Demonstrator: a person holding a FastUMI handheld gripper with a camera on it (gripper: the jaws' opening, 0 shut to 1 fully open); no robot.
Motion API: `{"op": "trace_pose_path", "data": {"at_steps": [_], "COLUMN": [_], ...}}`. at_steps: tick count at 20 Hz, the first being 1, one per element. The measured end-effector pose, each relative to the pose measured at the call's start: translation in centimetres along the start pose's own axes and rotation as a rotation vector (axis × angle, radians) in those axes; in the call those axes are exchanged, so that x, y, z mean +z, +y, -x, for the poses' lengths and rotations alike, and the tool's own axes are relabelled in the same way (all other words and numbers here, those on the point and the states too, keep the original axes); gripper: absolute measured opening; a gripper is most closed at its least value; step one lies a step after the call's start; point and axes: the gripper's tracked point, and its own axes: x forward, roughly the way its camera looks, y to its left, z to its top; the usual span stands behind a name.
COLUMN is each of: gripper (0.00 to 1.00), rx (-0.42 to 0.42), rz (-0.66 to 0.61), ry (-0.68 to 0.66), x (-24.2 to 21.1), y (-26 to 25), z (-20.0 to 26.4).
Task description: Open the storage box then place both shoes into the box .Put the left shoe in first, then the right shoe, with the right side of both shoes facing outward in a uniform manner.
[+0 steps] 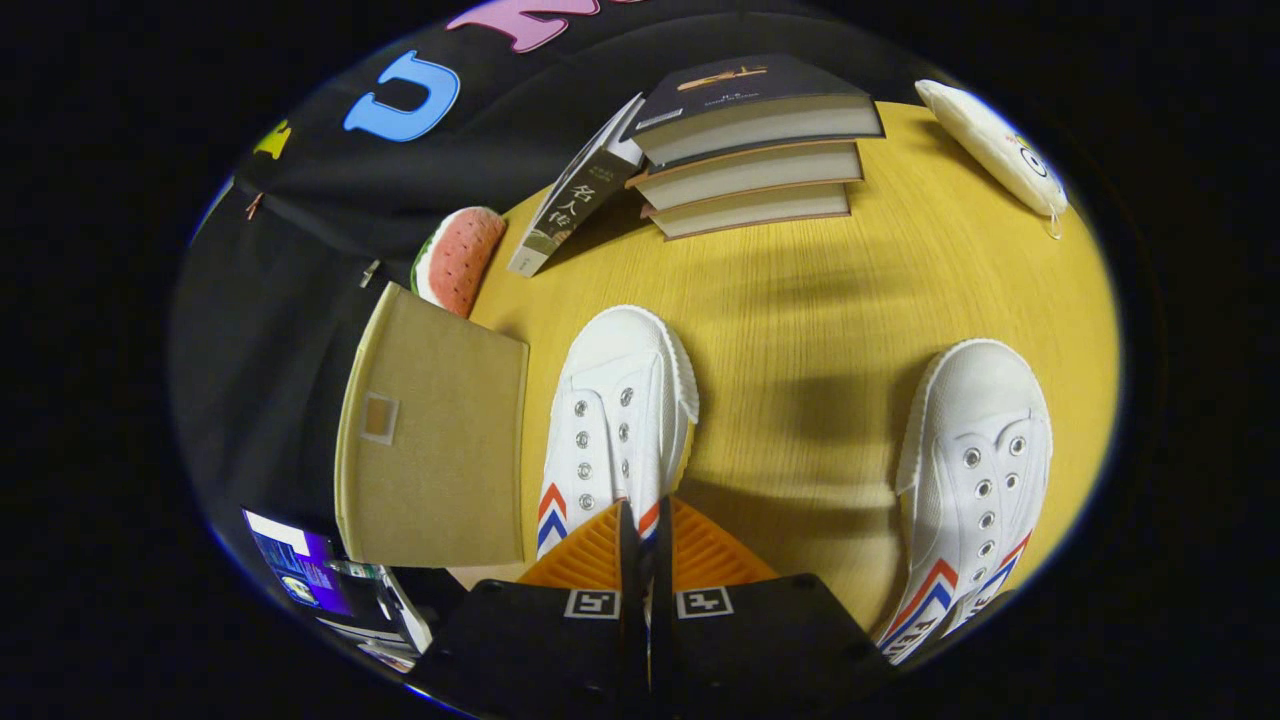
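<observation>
- Gripper [645,520]: fingers clenched together, almost no gap, grasping nothing; tips sit just over the heel end of the nearer white sneaker [620,410]
- Second white sneaker [975,470]: well apart from the first, same table, toe pointing away
- Storage box [435,440]: tan fabric, closed, just beside the nearer sneaker
- Yellow wooden table [800,310]: stack of books [755,150] at the far side, leaning book [575,195], watermelon-slice cushion [460,255], white pouch [995,145]

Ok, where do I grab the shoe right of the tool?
That shoe: probably its heel collar, from the near side; toe points away, open top leaves a thin rim. The tool looks shut on the other shoe.
</observation>
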Motion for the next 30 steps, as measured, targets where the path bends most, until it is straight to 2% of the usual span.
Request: {"op": "trace_pose_path", "data": {"at_steps": [8, 15, 22, 30], "gripper": [0.06, 0.06, 0.06, 0.06], "rx": [0.035, 0.083, 0.139, 0.163], "rz": [0.033, 0.004, -0.041, 0.0], "ry": [-0.082, -0.159, -0.19, -0.169], "x": [2.0, 3.5, 4.3, 2.6], "y": [6.0, 14.2, 22.9, 31.2], "z": [5.8, 7.7, 5.8, -1.1]}}
